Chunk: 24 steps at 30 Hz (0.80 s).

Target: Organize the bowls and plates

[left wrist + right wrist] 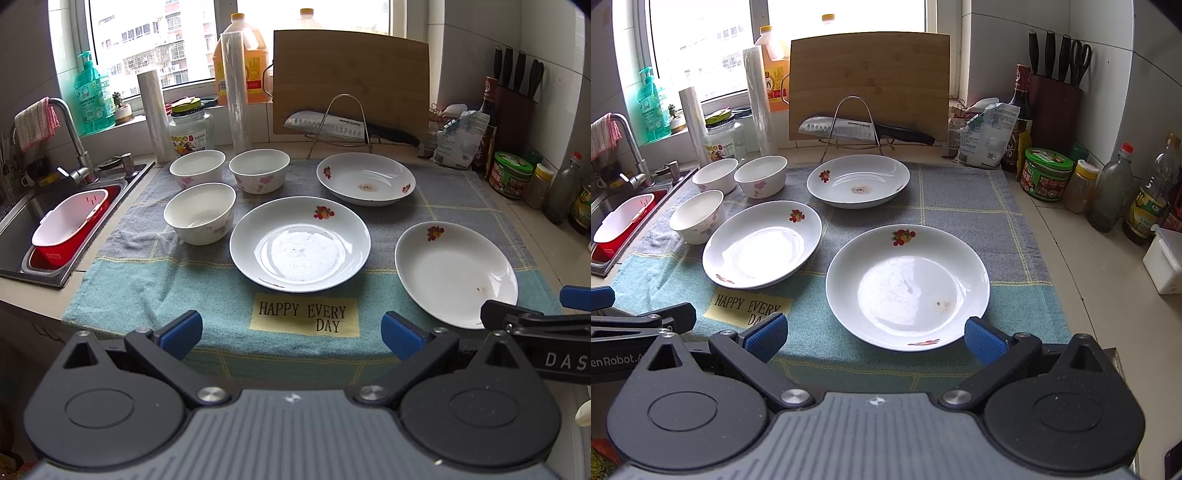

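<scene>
Three white plates with fruit prints lie apart on a checked cloth [155, 273]: a middle plate [300, 244] [761, 244], a far plate [365, 178] [858, 180] and a near right plate [455, 274] [907, 287]. Three white flowered bowls stand at the left: a near bowl [200, 213] [697, 216], a far left bowl [197, 168] [715, 175] and a far right bowl [259, 170] [760, 175]. My left gripper [291, 334] is open and empty, above the cloth's front edge. My right gripper [875, 334] is open and empty, just short of the near right plate.
A sink [22, 221] with a red and white basin [70, 225] lies at the left. A cutting board [351, 81], a knife on a wire rack [345, 123] and wrap rolls [236, 85] stand behind. Jars and bottles [1108, 184] line the right wall.
</scene>
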Motion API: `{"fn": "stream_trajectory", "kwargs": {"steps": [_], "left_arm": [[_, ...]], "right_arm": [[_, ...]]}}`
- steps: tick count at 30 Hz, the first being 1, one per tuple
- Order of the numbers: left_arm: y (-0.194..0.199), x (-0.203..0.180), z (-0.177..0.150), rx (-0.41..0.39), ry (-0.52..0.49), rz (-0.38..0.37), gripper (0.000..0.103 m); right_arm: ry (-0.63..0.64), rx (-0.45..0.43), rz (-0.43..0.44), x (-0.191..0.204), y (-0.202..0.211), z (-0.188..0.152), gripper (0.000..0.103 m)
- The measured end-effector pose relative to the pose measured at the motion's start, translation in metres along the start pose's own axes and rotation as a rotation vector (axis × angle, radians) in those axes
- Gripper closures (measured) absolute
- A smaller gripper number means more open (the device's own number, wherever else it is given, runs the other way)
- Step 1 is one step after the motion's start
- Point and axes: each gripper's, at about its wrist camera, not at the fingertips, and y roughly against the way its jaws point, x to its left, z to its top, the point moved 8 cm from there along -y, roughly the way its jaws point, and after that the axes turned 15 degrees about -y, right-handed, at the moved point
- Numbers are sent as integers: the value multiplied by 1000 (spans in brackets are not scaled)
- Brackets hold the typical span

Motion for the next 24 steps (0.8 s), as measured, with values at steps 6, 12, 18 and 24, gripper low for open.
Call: {"fn": "stream_trajectory", "kwargs": {"steps": [6,12,18,24], "left_arm": [[1,0,0,-2,0,3,1],[5,1,2,-7,0,5,1],[5,1,2,-7,0,5,1],[6,2,2,-7,2,6,1]], "right_arm": [[0,-5,-1,0,2,0,0],[-1,-12,3,1,5,-1,0],[0,-13,4,0,5,0,0],[3,-16,4,0,7,2,0]]}}
